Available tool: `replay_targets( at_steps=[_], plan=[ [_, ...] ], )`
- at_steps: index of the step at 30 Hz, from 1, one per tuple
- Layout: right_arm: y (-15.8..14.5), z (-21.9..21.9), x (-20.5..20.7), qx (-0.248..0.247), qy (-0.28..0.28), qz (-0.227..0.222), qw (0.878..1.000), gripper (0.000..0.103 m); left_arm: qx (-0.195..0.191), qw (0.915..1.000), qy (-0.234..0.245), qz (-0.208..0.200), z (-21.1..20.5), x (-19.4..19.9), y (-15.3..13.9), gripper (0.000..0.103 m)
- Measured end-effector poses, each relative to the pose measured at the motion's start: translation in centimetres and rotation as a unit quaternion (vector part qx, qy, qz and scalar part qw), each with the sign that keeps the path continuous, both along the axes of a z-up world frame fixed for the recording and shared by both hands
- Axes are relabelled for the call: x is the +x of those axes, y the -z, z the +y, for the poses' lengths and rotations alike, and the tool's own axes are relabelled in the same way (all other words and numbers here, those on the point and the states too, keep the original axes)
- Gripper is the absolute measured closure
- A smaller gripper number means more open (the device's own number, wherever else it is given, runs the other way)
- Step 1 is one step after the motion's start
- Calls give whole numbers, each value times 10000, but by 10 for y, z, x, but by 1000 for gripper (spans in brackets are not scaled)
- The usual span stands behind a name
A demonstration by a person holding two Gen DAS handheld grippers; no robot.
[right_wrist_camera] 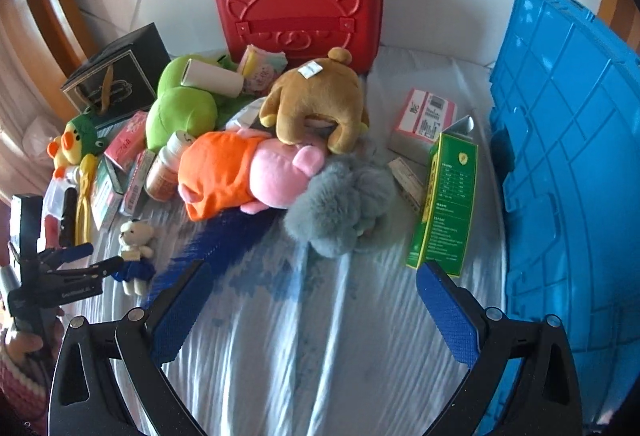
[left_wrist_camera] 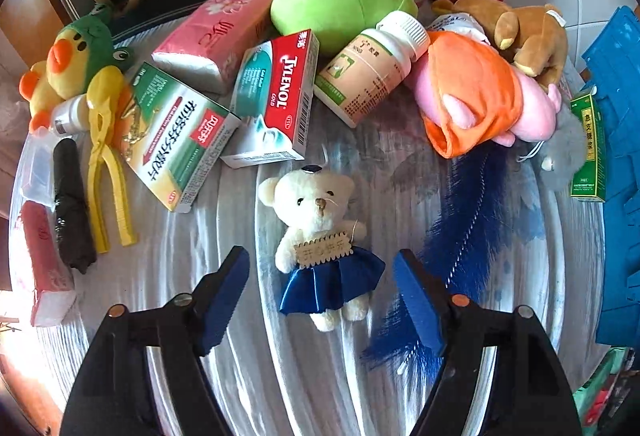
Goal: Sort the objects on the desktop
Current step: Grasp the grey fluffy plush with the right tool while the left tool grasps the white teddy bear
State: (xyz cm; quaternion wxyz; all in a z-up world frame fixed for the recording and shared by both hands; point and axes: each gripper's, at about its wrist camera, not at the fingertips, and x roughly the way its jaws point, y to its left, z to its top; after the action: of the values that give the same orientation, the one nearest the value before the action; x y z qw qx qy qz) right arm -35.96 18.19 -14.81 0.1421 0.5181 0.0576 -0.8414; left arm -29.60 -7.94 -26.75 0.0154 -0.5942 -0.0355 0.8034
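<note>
Blue ribbed pads (left_wrist_camera: pixel 226 292) of the left gripper (left_wrist_camera: pixel 320 296) stand apart on either side of a small cream teddy bear (left_wrist_camera: pixel 320 232), without touching it; the bear's blue satin skirt lies between them. Both pads of the right gripper (right_wrist_camera: pixel 316 312) are spread wide over bare sheet, with nothing between them.

That bear lies on its back on the pale rippled bed sheet (left_wrist_camera: pixel 224 364), head toward the far side. It wears a tiny dark cap, has a stitched brown nose, and holds a tan scalloped tag across its chest. It sits in the near middle of the pile's edge, just near of a red and white Tylenol box (left_wrist_camera: pixel 276 100) and left of a dark blue feather (left_wrist_camera: pixel 460 236).

In the right wrist view the left gripper (right_wrist_camera: pixel 100 258) reaches in from the left edge, angled steeply down, its tips beside the bear (right_wrist_camera: pixel 136 240). A hand (right_wrist_camera: pixel 24 348) in a pink and white knitted cuff grips its handle at the near left. The right gripper also points steeply down, near of a grey fluffy toy (right_wrist_camera: pixel 340 212) and a green carton (right_wrist_camera: pixel 444 204), with a blue crate lid (right_wrist_camera: pixel 568 156) along the right
</note>
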Motion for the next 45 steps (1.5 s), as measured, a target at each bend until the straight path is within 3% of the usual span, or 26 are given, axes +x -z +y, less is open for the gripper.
replay_targets(
  at_steps=[8,12,18,20,24,29,31,34,37,45],
  plan=[
    [67,-5,-59,148,52,-706,9974,0,-113,9990,-68,-427,5,-25,44,38],
    [97,-13,-86,259,25,-874,9958,0,-376,9991,110,-148,18,-22,42,34],
    [147,-16,-115,393,66,-1243,9914,0,-323,9995,36,-37,18,-23,37,27],
    [160,-24,-116,1071,54,-1071,9884,0,-340,9994,55,-21,20,-23,35,23],
    [162,-21,-111,1060,207,-603,9923,0,-335,9994,4,-84,20,-27,36,2],
    [165,-21,-97,1060,118,193,9941,0,-354,9993,15,-71,26,-27,29,0],
    [167,-19,-98,1039,134,18,9945,0,-359,9993,18,-67,28,-26,24,3],
    [155,-6,-92,418,274,-152,9986,12,-358,9993,68,-45,33,-24,10,46],
    [136,2,-80,30,223,39,9997,14,-301,9995,87,-78,37,-23,3,47],
    [143,1,-108,88,188,78,9998,13,-350,9994,54,-13,50,-28,-13,47]
  ],
)
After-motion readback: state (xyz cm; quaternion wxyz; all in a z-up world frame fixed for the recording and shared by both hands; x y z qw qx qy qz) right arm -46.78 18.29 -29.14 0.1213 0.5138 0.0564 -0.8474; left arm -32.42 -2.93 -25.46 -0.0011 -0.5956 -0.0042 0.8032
